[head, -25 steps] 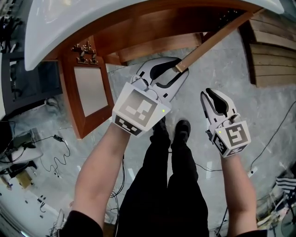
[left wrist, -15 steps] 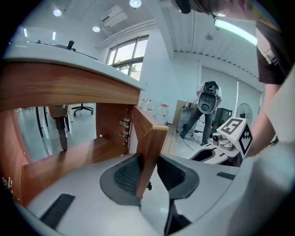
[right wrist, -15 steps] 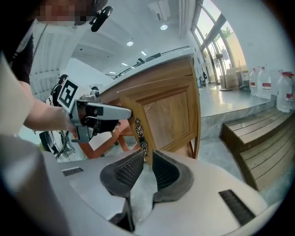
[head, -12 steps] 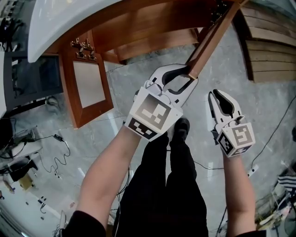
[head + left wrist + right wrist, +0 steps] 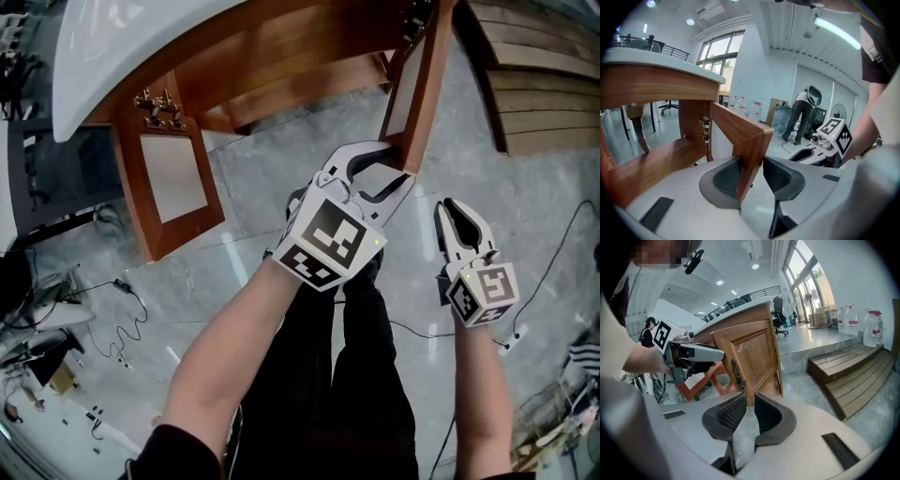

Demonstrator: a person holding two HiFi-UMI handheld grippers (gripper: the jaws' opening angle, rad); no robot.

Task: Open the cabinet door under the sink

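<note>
Wooden cabinet door (image 5: 427,84) under the white sink (image 5: 141,37) stands swung wide, its free edge loose between my left gripper's (image 5: 401,169) jaws, which have just been opening, while my right gripper's (image 5: 457,208) empty jaws have been closing, now slightly apart.

Glossy wooden cabinet door (image 5: 427,94), polished marble floor (image 5: 272,192), smooth white sink (image 5: 94,56)

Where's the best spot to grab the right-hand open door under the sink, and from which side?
Grab the door by its free edge, far from the hinges. It stands swung out, and that edge is thin and straight, so come at it edge-on from the front, one jaw on each face.
</note>
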